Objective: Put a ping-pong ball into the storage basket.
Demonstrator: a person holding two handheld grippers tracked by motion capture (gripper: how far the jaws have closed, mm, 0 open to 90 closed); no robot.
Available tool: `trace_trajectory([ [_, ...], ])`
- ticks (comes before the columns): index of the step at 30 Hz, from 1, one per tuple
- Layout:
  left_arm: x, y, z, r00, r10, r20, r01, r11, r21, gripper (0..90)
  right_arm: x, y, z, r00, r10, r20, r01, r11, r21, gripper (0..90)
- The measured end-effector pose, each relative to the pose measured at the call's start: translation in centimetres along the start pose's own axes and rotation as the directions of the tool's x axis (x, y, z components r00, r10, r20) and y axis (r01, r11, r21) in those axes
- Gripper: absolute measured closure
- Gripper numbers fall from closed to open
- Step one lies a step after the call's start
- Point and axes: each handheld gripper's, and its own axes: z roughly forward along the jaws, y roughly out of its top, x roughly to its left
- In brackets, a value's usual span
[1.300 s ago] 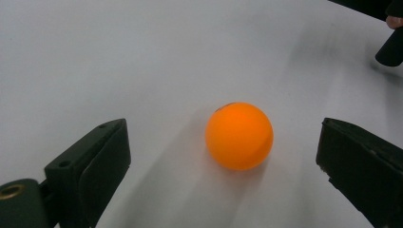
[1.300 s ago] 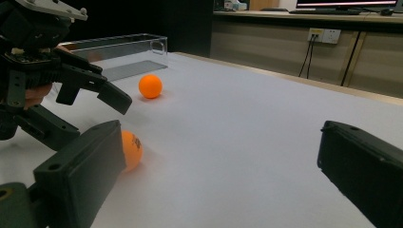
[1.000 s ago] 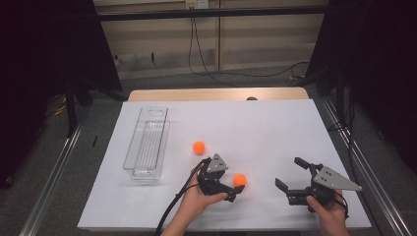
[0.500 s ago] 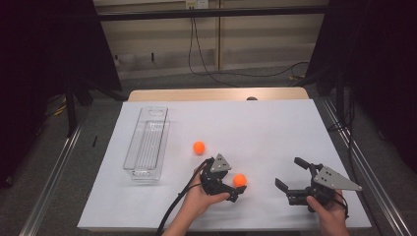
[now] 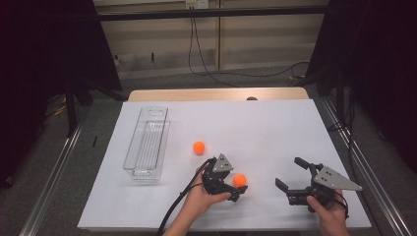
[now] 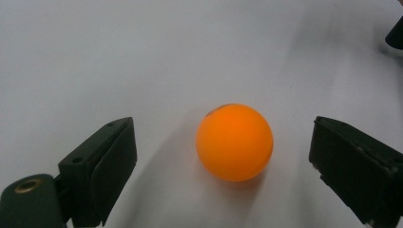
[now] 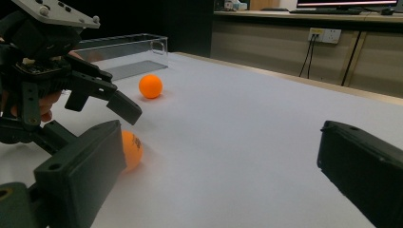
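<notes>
Orange ball (image 6: 235,142) sits on table (image 5: 265,128), lower middle of high view, between left hand-held gripper (image 5: 233,185) jaws, just been closing, pads not touching yet, lined up to pinch; right hand-held gripper (image 5: 291,173) spread, idle

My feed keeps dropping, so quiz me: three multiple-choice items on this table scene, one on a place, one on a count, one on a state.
1. Where does the nearer orange ball lie?
A. Inside the clear tray
B. On the white table between the jaws of the left tongs
C. Under the right tongs

2. How many orange balls are on the table?
A. One
B. Two
C. Four

3. How do the left tongs stand to that ball?
A. Clamped on it and lifting
B. Jaws either side, gaps showing
C. Shut, beside it

Key: 1 B, the left gripper view shows it on the table between both jaws. 2 B, the other ball sits nearer the clear tray. 3 B, the jaws have just been closing, but white shows on both sides of the ball.
</notes>
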Motion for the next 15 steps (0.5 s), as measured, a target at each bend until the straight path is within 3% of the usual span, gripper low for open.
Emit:
trace_trajectory([
  [15, -0.15, 0.31, 0.40, 0.9998, 0.003, 0.021, -0.003, 0.9999, 0.012, 14.2, -0.03, 0.01, -0.04, 1.0000, 0.001, 0.001, -0.001, 1.0000, -0.001, 1.4],
])
